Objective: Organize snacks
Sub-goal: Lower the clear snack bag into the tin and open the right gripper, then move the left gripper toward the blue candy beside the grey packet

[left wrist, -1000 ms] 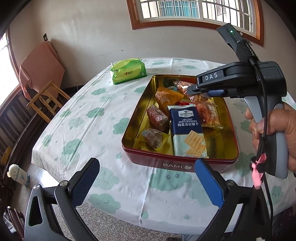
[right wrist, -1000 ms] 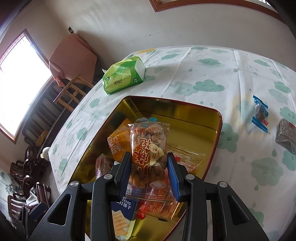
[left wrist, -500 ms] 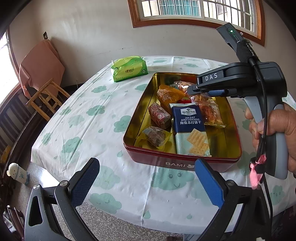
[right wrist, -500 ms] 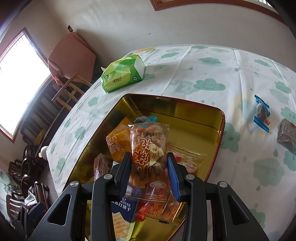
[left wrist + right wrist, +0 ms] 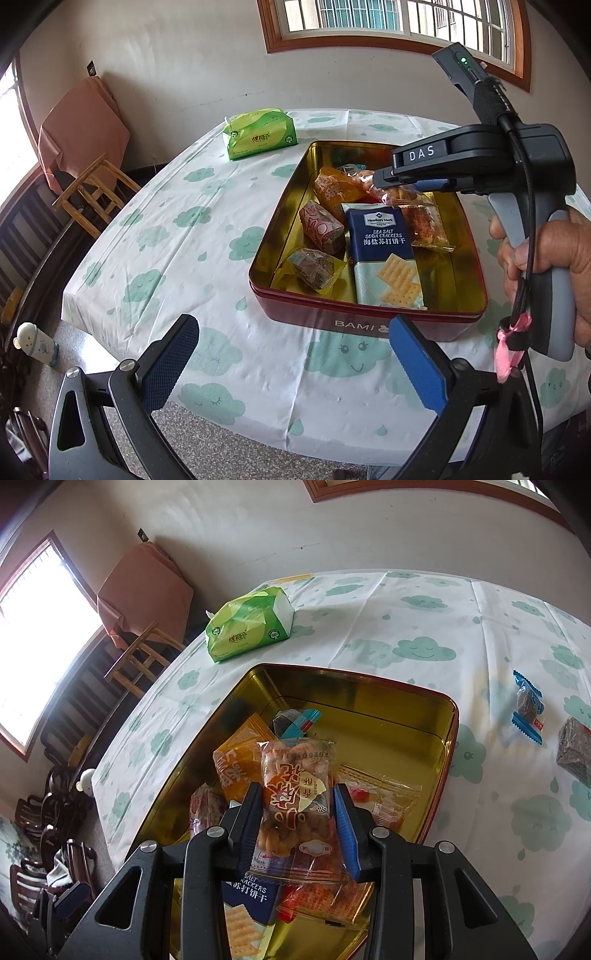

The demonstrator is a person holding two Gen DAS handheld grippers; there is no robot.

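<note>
A round table (image 5: 192, 236) covered in a white cloth with green smiling clouds holds a red tin (image 5: 369, 317) with a gold interior, lettered "BAMI" on its near wall.

The right gripper (image 5: 299, 823) hangs over the tin with its two fingers clamped on a clear packet of fried twists (image 5: 295, 794), which is lifted above the other snacks. In the left wrist view this gripper (image 5: 384, 181) reaches in from the right, held in the person's right hand (image 5: 550, 266).

Inside the tin lie a navy pack of sea salt soda crackers (image 5: 384, 254), an orange packet (image 5: 336, 190), a pink-patterned wrapped block (image 5: 321, 229), a brown cake in a yellow-edged clear wrapper (image 5: 310, 266) and a clear bag of reddish snacks (image 5: 424, 225).

The left gripper (image 5: 291, 365) hovers in front of the tin's near side, its blue-padded fingers spread wide apart and holding nothing.

A green tissue pack (image 5: 247, 627) sits on the cloth beyond the tin. To the tin's right, outside it, lie a blue-wrapped sweet (image 5: 528, 709) and, near it, a dark brown wrapped cake (image 5: 576, 749) at the picture's edge. A wooden chair (image 5: 92, 192) stands beside the table.
</note>
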